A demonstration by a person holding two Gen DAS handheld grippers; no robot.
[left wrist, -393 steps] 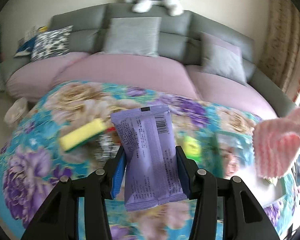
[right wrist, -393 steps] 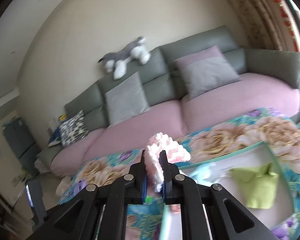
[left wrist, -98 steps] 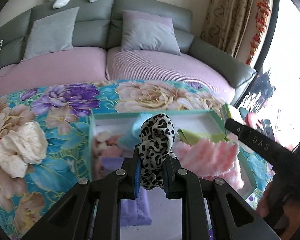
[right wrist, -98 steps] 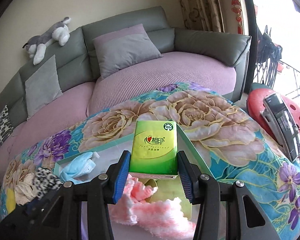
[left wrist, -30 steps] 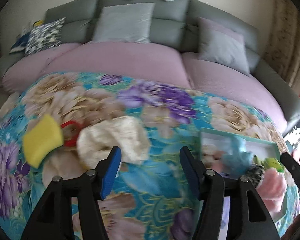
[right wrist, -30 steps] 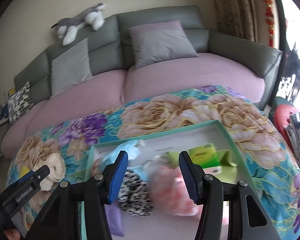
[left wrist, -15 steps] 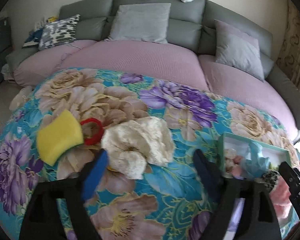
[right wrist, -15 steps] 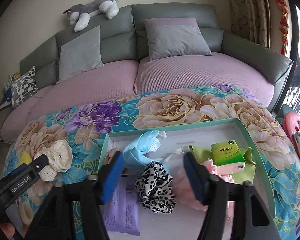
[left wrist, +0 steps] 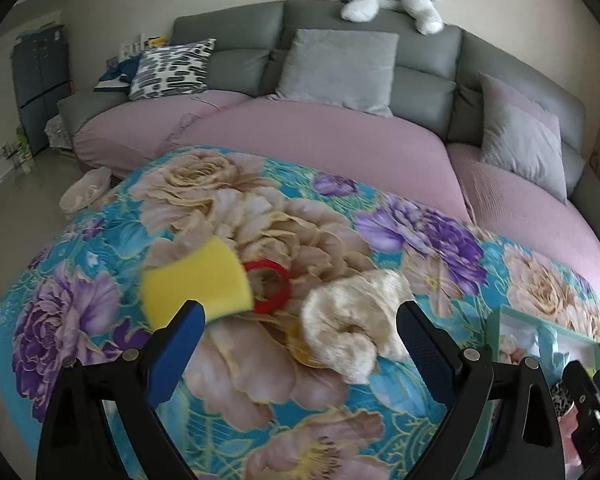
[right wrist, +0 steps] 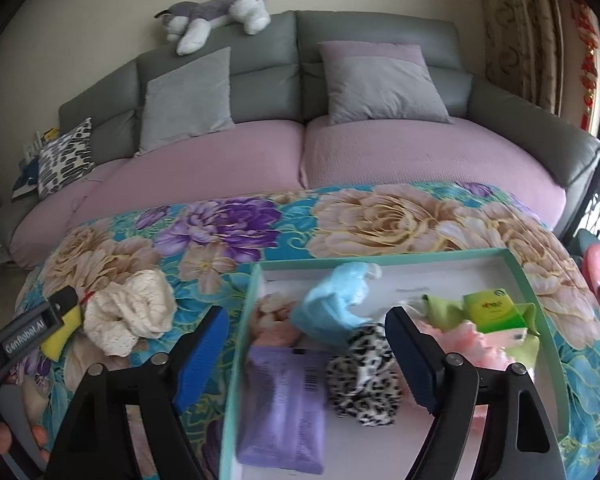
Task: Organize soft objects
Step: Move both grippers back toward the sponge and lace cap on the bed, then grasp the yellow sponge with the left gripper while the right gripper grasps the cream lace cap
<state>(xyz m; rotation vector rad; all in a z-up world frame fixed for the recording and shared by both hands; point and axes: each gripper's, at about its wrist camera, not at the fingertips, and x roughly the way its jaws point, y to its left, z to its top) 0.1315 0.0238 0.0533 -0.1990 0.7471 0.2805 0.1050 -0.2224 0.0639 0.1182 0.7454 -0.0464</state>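
My left gripper (left wrist: 298, 344) is open and empty above the floral cloth, just in front of a cream scrunchie (left wrist: 352, 322), a yellow sponge (left wrist: 196, 286) and a red ring (left wrist: 270, 286). My right gripper (right wrist: 306, 350) is open and empty over the teal-rimmed box (right wrist: 242, 320). The box holds a purple packet (right wrist: 282, 404), a leopard scrunchie (right wrist: 366, 376), a blue mask (right wrist: 334, 300), a green tissue pack (right wrist: 492, 308), a green cloth and a pink fluffy cloth (right wrist: 474, 340). The cream scrunchie (right wrist: 130, 312) and sponge (right wrist: 62, 330) also show in the right wrist view, left of the box.
A grey sofa (right wrist: 376, 32) with lilac seats, cushions and a plush husky (right wrist: 220, 8) runs behind the table. The box corner (left wrist: 540, 338) shows at the right in the left wrist view. The left tool's body (right wrist: 24, 334) is at the left edge. A red stool (right wrist: 598, 268) stands right.
My left gripper has swung left from the box to the sponge, ring and cream scrunchie and opened wider. My right gripper has drawn back over the box, with its jaws wider apart.
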